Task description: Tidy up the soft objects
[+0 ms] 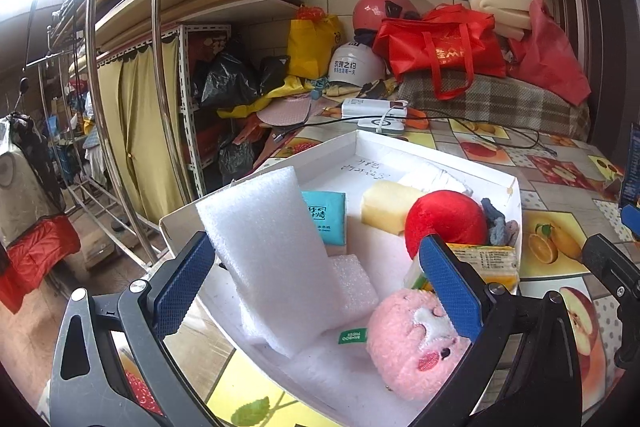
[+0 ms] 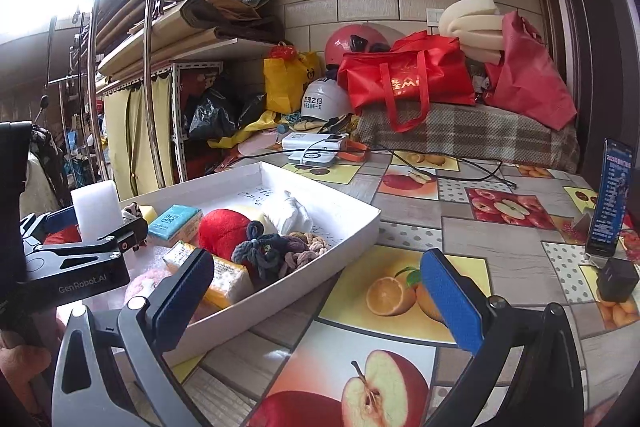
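Foam slab (image 1: 272, 251) standing on edge in the near end of the white tray (image 1: 400, 141), between the spread fingers of the left claw (image 1: 320, 287) but apparently not pinched. Beside it: pink plush (image 1: 416, 343), red plush ball (image 1: 444, 219), teal tissue pack (image 1: 326, 217), yellow sponge (image 1: 386, 205), knitted scrunchies (image 2: 276, 251) (all already inside). Right claw (image 2: 316, 297) spread too, empty, above the fruit-print surface (image 2: 500, 235) just outside the tray. Judged nearly finished; only tidying the slab apparently left.

My right gripper (image 2: 316, 291) hangs wide open over the fruit-print tablecloth (image 2: 500, 227). To its left, the white tray (image 2: 320, 263) holds a red plush (image 2: 222, 231) and knitted flowers (image 2: 276, 251).
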Demonstrator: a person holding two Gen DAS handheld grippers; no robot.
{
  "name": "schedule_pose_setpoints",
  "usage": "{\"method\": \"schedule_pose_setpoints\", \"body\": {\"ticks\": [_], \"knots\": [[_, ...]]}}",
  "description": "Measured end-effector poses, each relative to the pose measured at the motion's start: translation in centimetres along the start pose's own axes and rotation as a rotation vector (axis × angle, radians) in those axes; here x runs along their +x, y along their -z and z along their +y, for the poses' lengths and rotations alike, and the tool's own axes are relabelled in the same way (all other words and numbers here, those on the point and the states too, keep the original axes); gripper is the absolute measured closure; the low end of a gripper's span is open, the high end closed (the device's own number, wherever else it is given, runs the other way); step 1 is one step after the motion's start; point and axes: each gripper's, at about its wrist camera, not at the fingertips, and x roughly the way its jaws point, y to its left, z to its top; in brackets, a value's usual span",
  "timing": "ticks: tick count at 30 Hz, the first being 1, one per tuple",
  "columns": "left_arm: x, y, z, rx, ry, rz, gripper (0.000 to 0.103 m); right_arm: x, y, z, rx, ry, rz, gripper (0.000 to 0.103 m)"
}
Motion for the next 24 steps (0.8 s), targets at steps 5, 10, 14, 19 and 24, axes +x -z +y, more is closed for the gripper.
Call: {"method": "schedule_pose_setpoints", "body": {"ticks": [5, 10, 14, 19, 24], "knots": [[-1.9, 0.9, -2.1, 0.029, 0.059, 0.004, 0.000, -1.8, 0.7, -1.7, 0.007, 0.005, 0.013, 0.000], [-3.5, 1.5, -4.1, 0.056, 0.093, 0.001, 0.000, -3.9, 1.5, -3.9, 0.032, 0.031, 0.022, 0.000], [-4.5, 1.9, -5.2, 0.071, 0.098, 0.002, 0.000, -5.7, 2.5, -5.4, 0.046, 0.050, 0.042, 0.000], [-5.3, 2.2, -6.2, 0.074, 0.117, 0.017, 0.000, -8.3, 3.3, -6.8, 0.052, 0.072, 0.035, 0.000], [-7.7, 2.5, -7.3, 0.095, 0.119, -0.042, 0.000, -11.4, 3.8, -9.1, 0.122, 0.108, -0.017, 0.000]]}}
